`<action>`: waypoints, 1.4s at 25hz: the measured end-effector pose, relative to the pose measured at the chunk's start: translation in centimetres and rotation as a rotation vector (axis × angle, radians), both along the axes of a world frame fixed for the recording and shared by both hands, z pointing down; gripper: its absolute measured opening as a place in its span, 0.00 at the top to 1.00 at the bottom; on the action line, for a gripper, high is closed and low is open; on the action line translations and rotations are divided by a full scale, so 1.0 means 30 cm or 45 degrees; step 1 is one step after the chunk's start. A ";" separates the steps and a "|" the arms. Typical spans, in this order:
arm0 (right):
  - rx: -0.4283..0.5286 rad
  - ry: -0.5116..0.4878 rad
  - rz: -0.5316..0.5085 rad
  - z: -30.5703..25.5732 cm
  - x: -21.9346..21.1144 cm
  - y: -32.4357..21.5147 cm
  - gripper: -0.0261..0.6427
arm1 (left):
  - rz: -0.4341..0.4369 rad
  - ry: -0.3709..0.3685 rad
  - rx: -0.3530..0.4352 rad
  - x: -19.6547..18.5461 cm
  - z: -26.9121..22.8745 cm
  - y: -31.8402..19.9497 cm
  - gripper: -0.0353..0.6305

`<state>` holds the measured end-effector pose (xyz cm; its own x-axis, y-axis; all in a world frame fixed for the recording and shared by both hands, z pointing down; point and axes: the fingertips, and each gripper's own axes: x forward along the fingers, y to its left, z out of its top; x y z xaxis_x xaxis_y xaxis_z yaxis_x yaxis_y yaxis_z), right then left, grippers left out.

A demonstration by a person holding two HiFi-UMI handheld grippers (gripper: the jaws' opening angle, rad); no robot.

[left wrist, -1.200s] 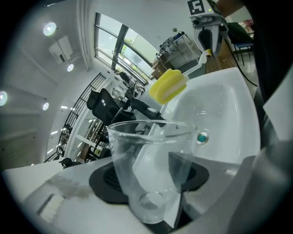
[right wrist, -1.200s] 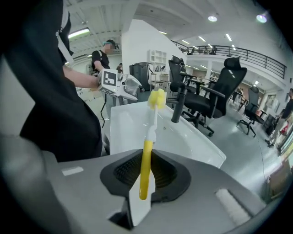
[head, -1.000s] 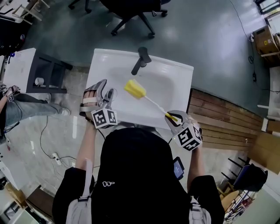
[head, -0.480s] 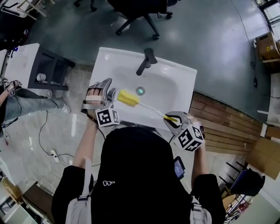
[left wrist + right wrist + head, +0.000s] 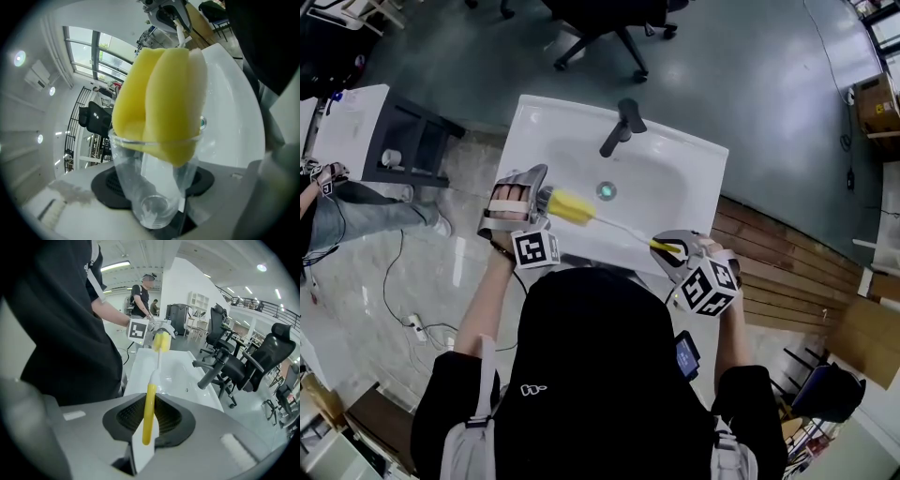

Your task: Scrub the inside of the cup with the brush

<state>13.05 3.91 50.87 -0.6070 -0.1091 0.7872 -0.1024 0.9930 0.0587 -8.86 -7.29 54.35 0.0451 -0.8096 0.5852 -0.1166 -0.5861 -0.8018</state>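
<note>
Jaws on my left gripper [image 5: 540, 196] are clamped on the clear plastic cup [image 5: 151, 202], gripping it near its base. My right gripper [image 5: 150, 423] has its jaws pinched on the yellow handle [image 5: 150, 411] of the brush [image 5: 156, 365]. The yellow sponge head [image 5: 159, 101] sits partly inside the cup's mouth, with most of it outside the rim. I hold both over the front edge of the sink [image 5: 680, 178], the cup at the front left corner and the faucet [image 5: 621, 128] at the back edge.

Bright ceiling lights, fisheye-warped edges, blurry close foreground
</note>
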 end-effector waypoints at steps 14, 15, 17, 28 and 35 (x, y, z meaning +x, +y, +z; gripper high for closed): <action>0.056 0.073 -0.050 0.019 0.007 -0.046 0.88 | 0.084 -0.069 0.035 0.047 -0.028 -0.009 0.53; 0.059 0.075 -0.053 0.019 0.008 -0.050 0.88 | 0.086 -0.076 0.038 0.048 -0.030 -0.010 0.53; 0.062 0.078 -0.056 0.019 0.007 -0.057 0.88 | 0.090 -0.078 0.036 0.049 -0.030 -0.012 0.53; 0.068 0.097 -0.068 0.021 -0.011 -0.094 0.88 | 0.106 -0.124 -0.006 0.046 -0.015 -0.022 0.53; 0.067 0.099 -0.084 0.011 -0.032 -0.108 0.88 | 0.101 -0.177 -0.033 0.032 0.011 -0.026 0.53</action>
